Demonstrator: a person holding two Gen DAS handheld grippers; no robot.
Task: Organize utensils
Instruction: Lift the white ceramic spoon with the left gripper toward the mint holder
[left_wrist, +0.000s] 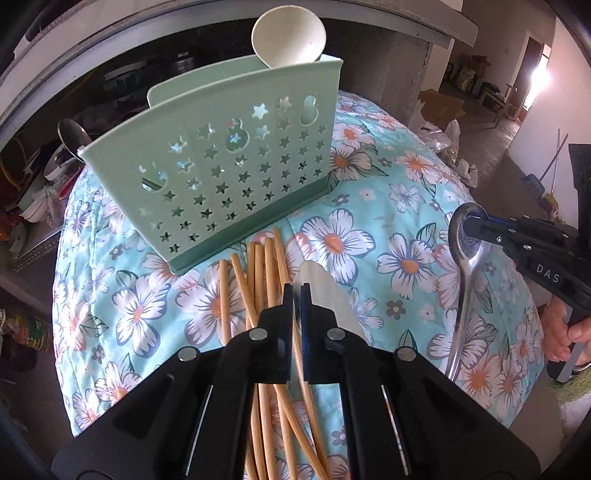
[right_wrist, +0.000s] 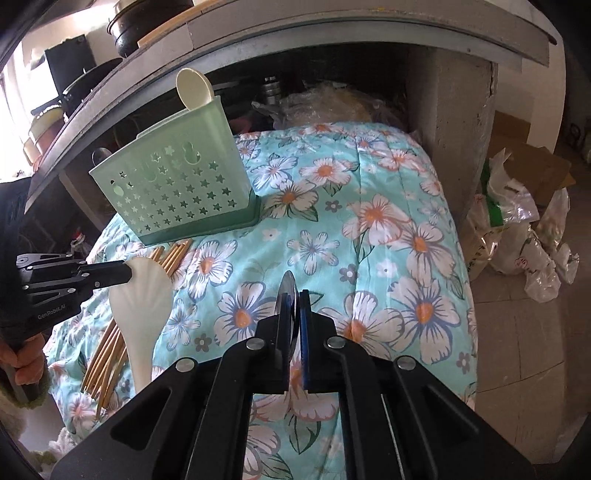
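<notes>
2 grippers: each is clamped on a spoon above the floral cloth (right_wrist: 369, 206).
Left gripper (left_wrist: 296, 291): fingers pressed together on the bowl edge of a cream plastic spoon (right_wrist: 142, 295); in the right wrist view the same gripper (right_wrist: 127, 272) pinches the top of that spoon's bowl, and the handle hangs down toward the cloth.
Right gripper (right_wrist: 293, 295): fingers closed on the bowl of a metal spoon (left_wrist: 466, 266); in the left wrist view this gripper (left_wrist: 471, 223) holds it by the bowl with the handle pointing down.
Holder (left_wrist: 229, 173): mint green, star-shaped cut-outs, standing upright at the far left of the cloth.
In the holder: 1 cream spoon (left_wrist: 288, 35) sticks up at its right end, 1 metal spoon (left_wrist: 72, 134) leans out at its left end.
Chopsticks (left_wrist: 258, 280): a loose bundle of wooden sticks lying on the cloth just in front of the holder, under the left gripper.
Surroundings: plastic bags (right_wrist: 524, 236) on the floor to the right.
</notes>
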